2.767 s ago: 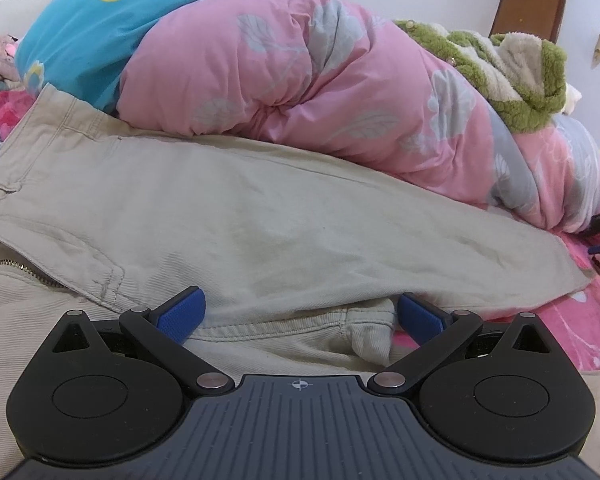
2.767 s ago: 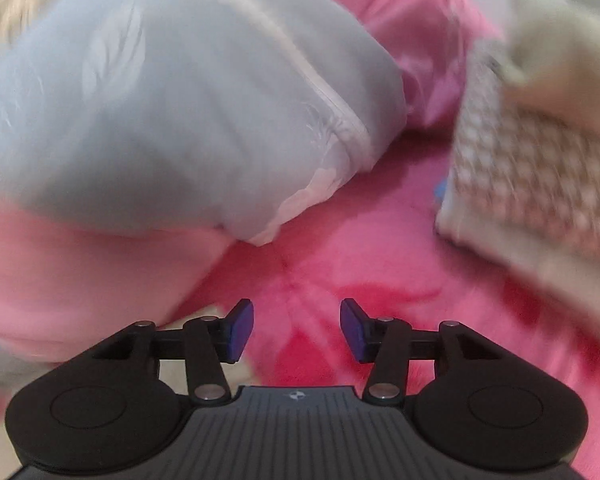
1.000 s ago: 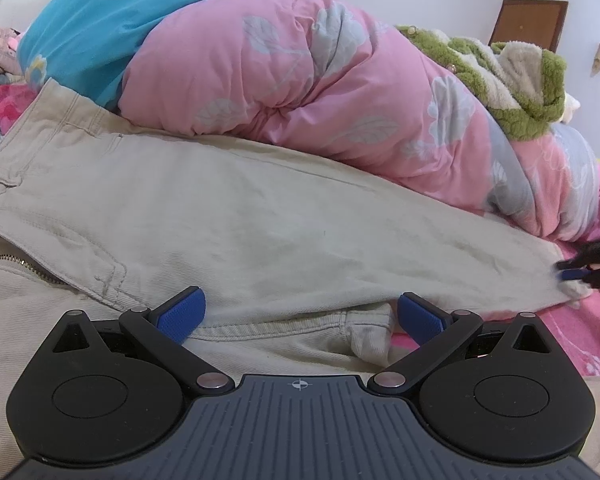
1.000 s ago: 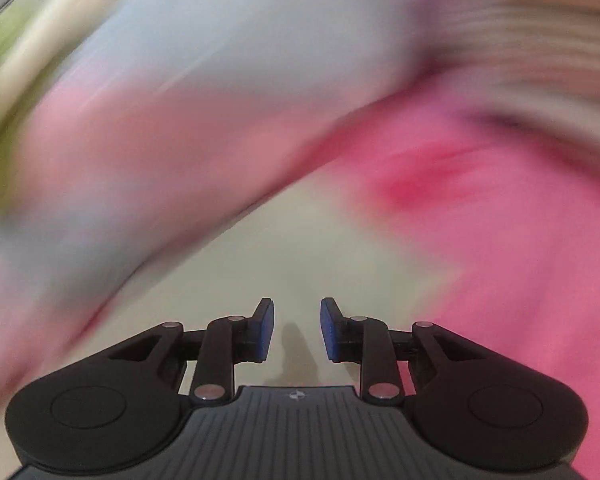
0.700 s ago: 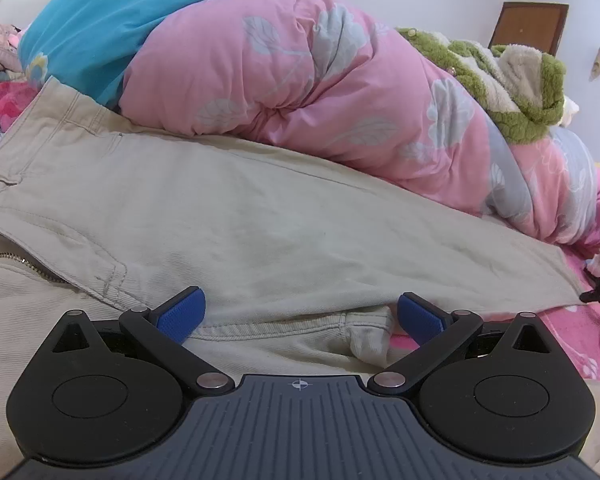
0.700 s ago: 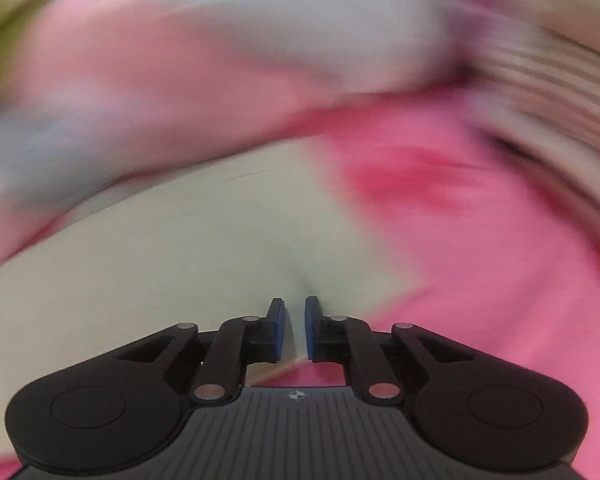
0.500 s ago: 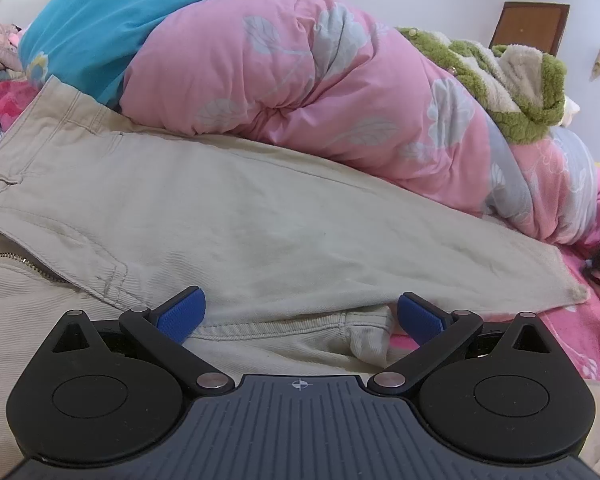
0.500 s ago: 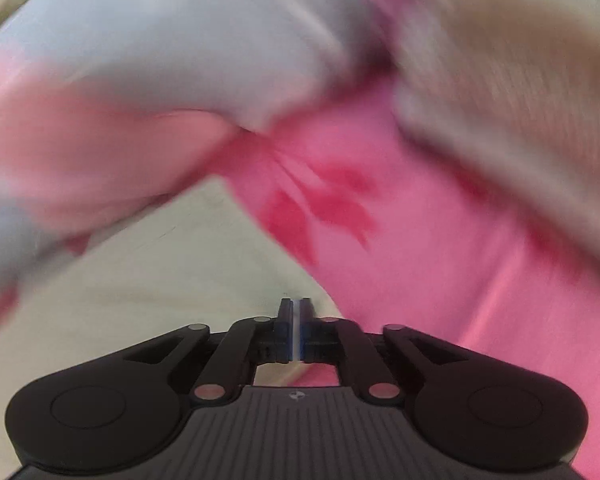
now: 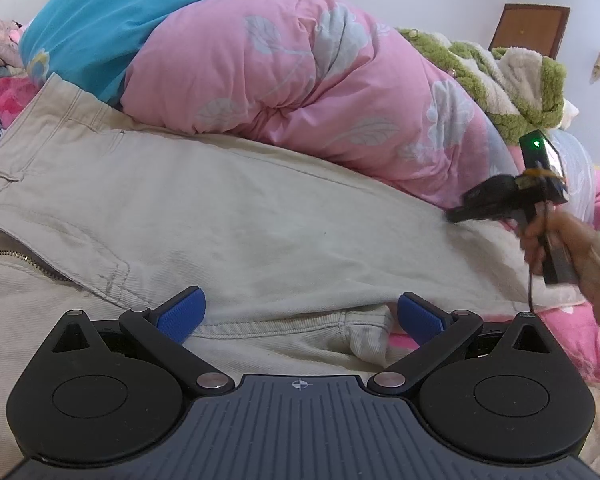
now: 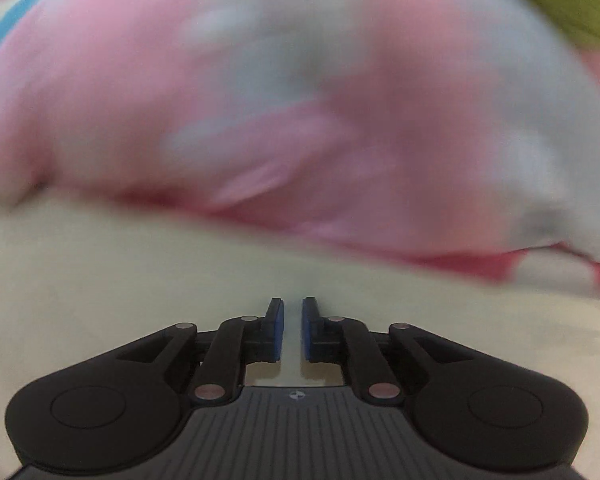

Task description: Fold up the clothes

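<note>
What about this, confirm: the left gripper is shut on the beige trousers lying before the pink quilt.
Wrong: the left gripper is open, jaws wide apart over the beige trousers lying before the pink quilt; the left wrist view shows it.

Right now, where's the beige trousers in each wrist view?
Left wrist: the beige trousers span the middle, from the left edge toward the right tool at the leg end.
Right wrist: the trousers fill the lower half as a blurred pale band, cloth pinched between the pads.
Shared landmark: the pink quilt bordering the trousers' far edge in both.
</note>
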The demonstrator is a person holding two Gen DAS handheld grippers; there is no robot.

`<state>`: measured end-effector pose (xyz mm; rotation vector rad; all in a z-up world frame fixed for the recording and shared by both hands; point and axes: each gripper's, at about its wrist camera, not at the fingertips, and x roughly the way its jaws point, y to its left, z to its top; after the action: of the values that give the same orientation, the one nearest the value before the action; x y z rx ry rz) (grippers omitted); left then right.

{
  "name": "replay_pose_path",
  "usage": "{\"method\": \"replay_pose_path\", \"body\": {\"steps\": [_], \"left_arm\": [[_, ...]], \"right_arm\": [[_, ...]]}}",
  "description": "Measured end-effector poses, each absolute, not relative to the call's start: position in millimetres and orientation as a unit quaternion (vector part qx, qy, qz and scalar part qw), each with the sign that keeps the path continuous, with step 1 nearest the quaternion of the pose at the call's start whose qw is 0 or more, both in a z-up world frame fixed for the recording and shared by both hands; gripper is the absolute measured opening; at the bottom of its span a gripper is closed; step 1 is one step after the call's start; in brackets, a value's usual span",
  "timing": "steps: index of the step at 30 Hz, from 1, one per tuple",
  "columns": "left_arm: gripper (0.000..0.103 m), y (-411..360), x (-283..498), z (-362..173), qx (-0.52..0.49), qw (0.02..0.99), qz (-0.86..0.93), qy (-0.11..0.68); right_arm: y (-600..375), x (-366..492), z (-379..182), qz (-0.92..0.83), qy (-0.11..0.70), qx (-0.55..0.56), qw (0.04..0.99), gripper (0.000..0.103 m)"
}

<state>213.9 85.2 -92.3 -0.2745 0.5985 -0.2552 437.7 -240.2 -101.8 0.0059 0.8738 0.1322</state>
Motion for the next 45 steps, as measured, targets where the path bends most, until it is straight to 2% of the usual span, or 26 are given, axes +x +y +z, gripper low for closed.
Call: {"method": "replay_pose_path", "body": {"steps": [1,2,4,7,13,19,22,26,30,34,39,45], "left_arm": [[0.103,85.0,213.9,-92.2,-0.135,0.938,-0.125,0.293],[0.103,85.4,213.6,-91.6,-0.137,0.938,-0.124,0.294],[0.103,87.8,211.9,-89.0,-0.145,0.937,-0.121,0.293],[0.103,99.3,204.9,-80.9,-0.176,0.936,-0.116,0.282],[0.103,137.5,188.4,-62.9,-0.220,0.943,-0.054,0.246],[0.103,171.6,191.1,-74.1,-0.291,0.915,-0.025,0.279],[0.103,180.8,189.7,-77.1,-0.314,0.907,-0.024,0.280],[0.103,183.6,187.6,-77.1,-0.312,0.908,-0.023,0.277],[0.103,181.4,189.3,-75.5,-0.305,0.910,-0.022,0.280],[0.103,186.8,186.9,-71.5,-0.323,0.905,-0.018,0.276],[0.103,189.5,181.6,-72.1,-0.336,0.903,-0.003,0.267],[0.103,185.1,180.9,-69.9,-0.320,0.909,0.003,0.269]], "right_arm": [[-259.0,447.7,-98.5,0.001,0.422,0.021,0.907,0.000],[-276.9,456.1,-95.0,-0.059,0.421,0.036,0.905,0.006],[-305.6,462.6,-86.1,-0.156,0.424,0.052,0.891,0.008],[-294.3,446.4,-63.5,-0.127,0.410,0.032,0.903,0.008],[-149.1,401.3,-29.0,0.146,0.396,-0.054,0.905,0.008],[38.5,384.6,-26.1,0.379,0.358,-0.141,0.842,0.008],[124.1,381.1,-28.9,0.438,0.330,-0.177,0.817,0.008],[199.3,409.6,-57.5,0.442,0.333,-0.206,0.807,0.008],[220.8,441.7,-95.1,0.435,0.385,-0.196,0.790,0.008],[204.6,448.3,-86.0,0.438,0.420,-0.146,0.782,0.008],[194.9,428.0,-58.0,0.455,0.395,-0.139,0.786,0.008],[226.9,439.2,-91.0,0.408,0.418,-0.146,0.799,0.008]]}}
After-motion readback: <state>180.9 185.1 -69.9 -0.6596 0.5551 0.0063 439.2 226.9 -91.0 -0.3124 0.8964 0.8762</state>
